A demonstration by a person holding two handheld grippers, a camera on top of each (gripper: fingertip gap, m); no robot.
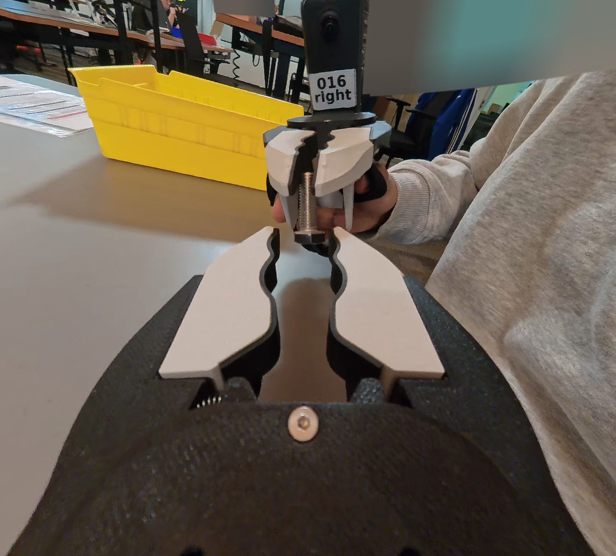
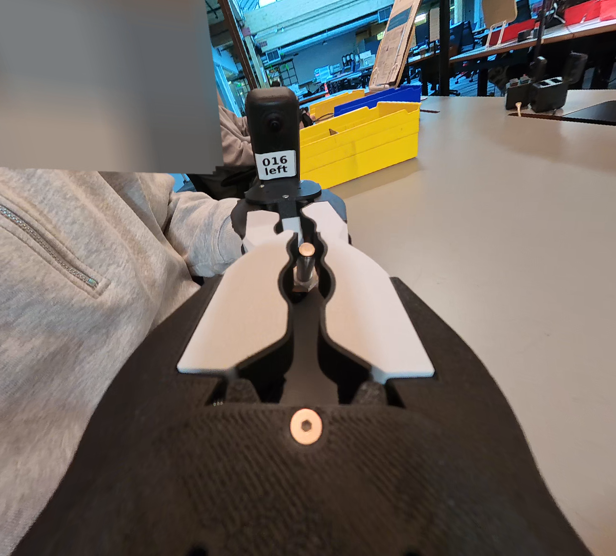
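My right gripper (image 2: 306,241) is shut on a silver hex bolt (image 2: 305,268). It grips the threaded shank and the hex head hangs below the jaws. In the left wrist view the right gripper (image 1: 308,173) faces me with the bolt (image 1: 307,206) upright, head down, just above the grey table (image 1: 100,273). My left gripper (image 1: 305,236) is open and empty. Its fingertips (image 1: 266,236) stand on either side of the bolt head, close but apart from it. The left gripper also shows in the right wrist view (image 2: 296,226), just beyond the bolt.
A yellow bin (image 1: 173,126) stands on the table behind the grippers; it also shows in the right wrist view (image 2: 360,146) with a blue bin (image 2: 376,100) behind it. A printed sheet (image 1: 36,103) lies far left. The person's grey sleeves (image 1: 500,206) flank the grippers. Black devices (image 2: 533,96) sit far right.
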